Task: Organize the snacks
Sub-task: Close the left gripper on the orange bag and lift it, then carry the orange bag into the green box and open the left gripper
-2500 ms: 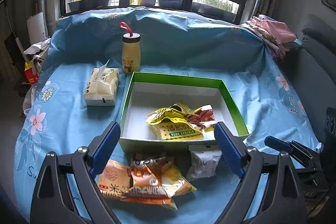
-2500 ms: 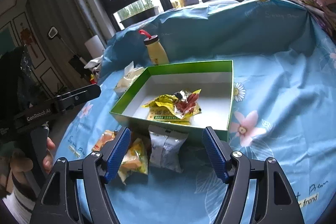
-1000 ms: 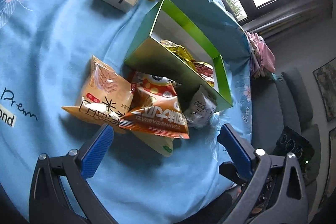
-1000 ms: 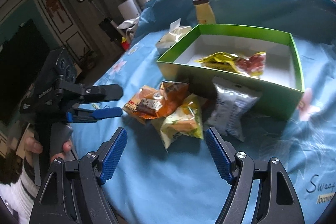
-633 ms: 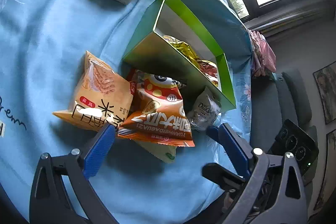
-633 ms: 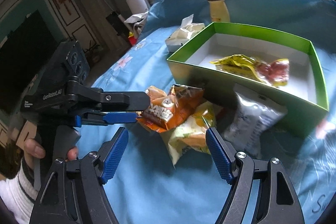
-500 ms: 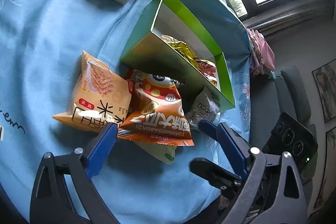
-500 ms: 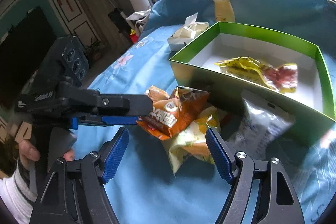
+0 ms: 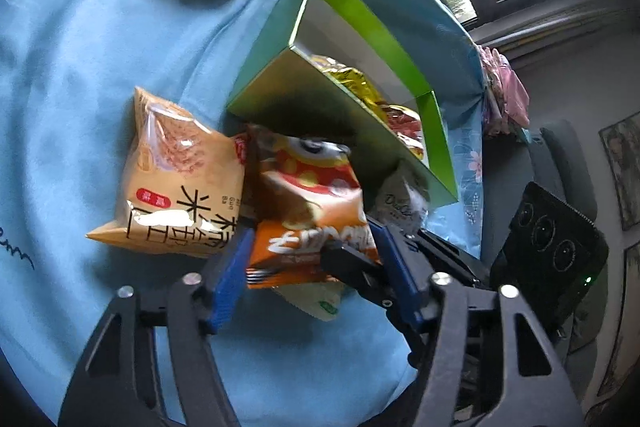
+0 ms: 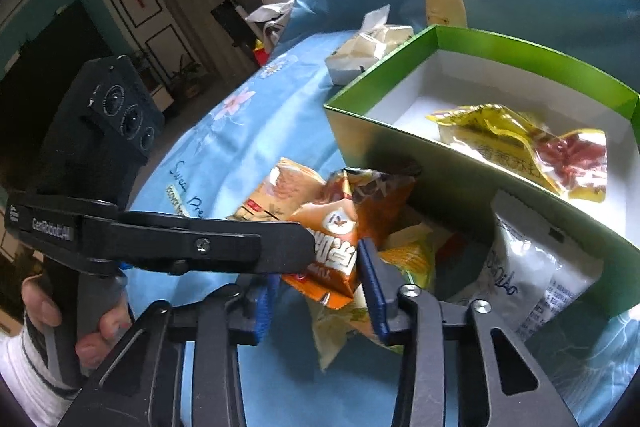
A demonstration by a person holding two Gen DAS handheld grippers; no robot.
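Orange chip bag [image 9: 316, 215] | left claw [image 9: 310, 267] pinching it | right claw [image 10: 316, 291] narrowed around same bag

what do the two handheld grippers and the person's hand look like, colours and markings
Both grippers, left gripper and right gripper, are matte black linkages with silver screw heads and ribbed blue pads. The left one's arm carries white "GenRobot.AI" lettering, and its black body has three round lenses. The person's hand is bare below a white knit sleeve with grey stripes. No cables show.

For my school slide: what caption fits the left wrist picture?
Both tongs close around the orange chip bag beside the green box.
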